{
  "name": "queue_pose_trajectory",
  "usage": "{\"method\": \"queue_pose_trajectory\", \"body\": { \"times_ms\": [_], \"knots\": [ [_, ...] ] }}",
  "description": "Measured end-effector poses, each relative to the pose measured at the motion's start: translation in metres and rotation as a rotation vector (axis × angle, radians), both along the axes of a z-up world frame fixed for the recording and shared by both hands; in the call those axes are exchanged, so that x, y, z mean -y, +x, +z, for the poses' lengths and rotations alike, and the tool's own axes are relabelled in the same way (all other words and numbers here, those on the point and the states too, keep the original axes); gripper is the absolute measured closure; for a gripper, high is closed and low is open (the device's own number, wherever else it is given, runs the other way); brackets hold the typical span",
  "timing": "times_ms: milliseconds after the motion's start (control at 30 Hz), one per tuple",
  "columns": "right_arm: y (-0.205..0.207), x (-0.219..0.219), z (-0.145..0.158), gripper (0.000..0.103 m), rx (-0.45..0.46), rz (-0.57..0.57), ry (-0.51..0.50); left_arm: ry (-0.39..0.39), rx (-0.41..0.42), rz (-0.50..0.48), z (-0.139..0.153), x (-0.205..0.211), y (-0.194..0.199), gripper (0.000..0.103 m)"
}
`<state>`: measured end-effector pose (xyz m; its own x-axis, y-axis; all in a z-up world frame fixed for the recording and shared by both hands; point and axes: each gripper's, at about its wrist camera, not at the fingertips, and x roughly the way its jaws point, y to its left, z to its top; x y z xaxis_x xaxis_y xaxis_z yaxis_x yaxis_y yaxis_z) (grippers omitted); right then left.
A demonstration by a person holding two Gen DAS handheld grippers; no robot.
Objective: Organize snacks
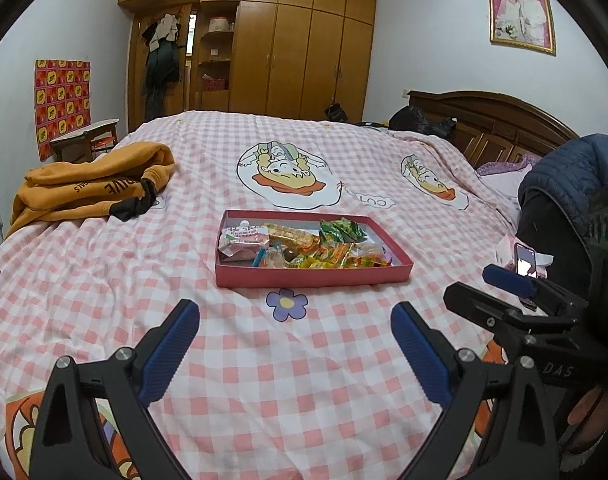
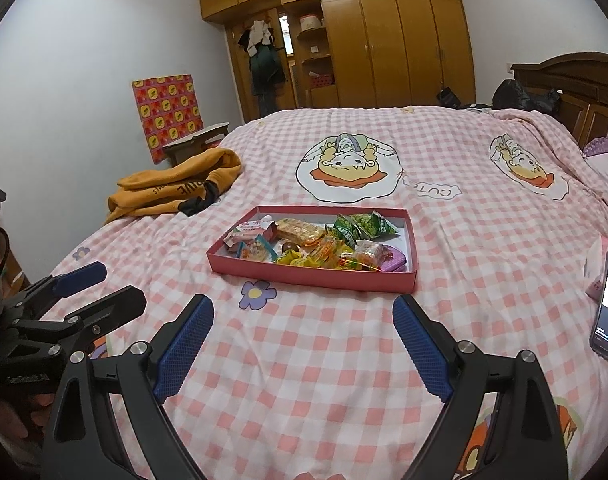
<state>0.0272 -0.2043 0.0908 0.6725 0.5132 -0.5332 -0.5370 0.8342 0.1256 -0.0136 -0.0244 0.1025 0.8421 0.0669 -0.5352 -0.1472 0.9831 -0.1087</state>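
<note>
Left wrist view: the left gripper (image 1: 294,318) hangs with fingers spread wide over the checked bedspread (image 1: 104,280), short of the red tray (image 1: 304,276) of snacks (image 1: 304,246); a framed photo (image 1: 521,16) shows only here. Right wrist view: the right gripper (image 2: 303,312) is likewise spread and empty (the phone (image 2: 607,304) is cut off at the edge).
</note>
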Motion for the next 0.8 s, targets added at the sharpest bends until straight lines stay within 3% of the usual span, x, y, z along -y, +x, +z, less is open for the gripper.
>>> {"method": "queue_pose_trajectory", "body": {
  "times_ms": [800],
  "knots": [
    [0.0018,0.0011,-0.0051,0.010,-0.018,-0.001,-0.001,0.014,-0.015,-0.015,-0.0056,0.0035,0.0041,0.004]
  ]
}}
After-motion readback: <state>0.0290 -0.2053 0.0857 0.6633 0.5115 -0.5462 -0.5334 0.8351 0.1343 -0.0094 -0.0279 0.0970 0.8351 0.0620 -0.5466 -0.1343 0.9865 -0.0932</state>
